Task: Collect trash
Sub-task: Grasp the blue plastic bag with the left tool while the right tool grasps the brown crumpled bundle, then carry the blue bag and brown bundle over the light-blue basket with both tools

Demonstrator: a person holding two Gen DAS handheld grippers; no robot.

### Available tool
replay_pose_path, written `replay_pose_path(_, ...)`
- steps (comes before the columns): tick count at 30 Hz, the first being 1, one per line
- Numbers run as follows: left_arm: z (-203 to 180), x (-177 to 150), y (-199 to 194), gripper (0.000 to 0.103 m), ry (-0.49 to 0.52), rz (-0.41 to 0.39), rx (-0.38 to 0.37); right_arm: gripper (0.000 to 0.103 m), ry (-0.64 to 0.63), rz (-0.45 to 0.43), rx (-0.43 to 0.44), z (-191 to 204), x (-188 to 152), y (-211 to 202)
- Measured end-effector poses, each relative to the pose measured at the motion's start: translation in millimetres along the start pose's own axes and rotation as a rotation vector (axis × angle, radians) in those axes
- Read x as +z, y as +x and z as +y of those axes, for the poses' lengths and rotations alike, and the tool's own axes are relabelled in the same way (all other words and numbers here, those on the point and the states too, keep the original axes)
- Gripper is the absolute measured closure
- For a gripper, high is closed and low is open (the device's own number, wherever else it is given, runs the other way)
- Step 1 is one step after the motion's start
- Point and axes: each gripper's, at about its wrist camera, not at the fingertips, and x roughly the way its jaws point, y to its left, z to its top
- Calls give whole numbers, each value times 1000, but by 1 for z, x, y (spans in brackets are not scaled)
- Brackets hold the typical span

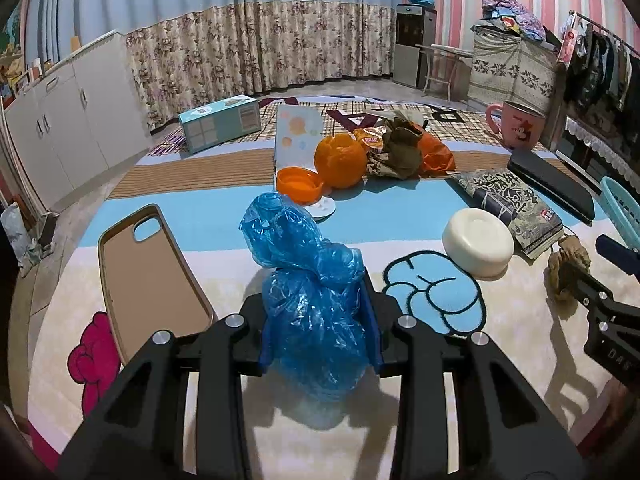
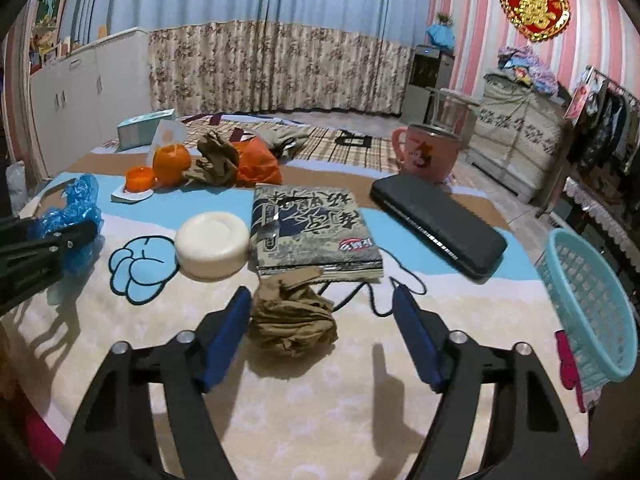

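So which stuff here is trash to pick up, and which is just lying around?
Trash:
- blue plastic bag, clamped in the left tool
- brown crumpled wad, between the right tool's open fingers
- orange peel

Just lying about:
- phone case
- book
- pink mug

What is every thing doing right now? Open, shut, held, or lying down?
Left gripper: jaws shut on blue plastic bag.
Right gripper: jaws open around brown crumpled wad.
White bowl: upside down.
Basket: tilted.
Pink mug: upright.
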Motion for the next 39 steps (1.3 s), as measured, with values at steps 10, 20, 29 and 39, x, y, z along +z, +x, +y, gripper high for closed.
replay_pose_path(10,-1,-1,0,69,10,-3,6,62,37,10,79,-6,-3,4)
replay_pose_path(20,-12,8,-11,69,44,-45,29,62,86,-37,85,-33,4,-8)
replay_pose_path(29,-52,35,-33,69,89,-119,5,62,155,-111,17,-97,16,-31)
replay_pose_path(39,-133,64,-49,69,154,-205,-104,62,248,-151,-120,-193,20,-50)
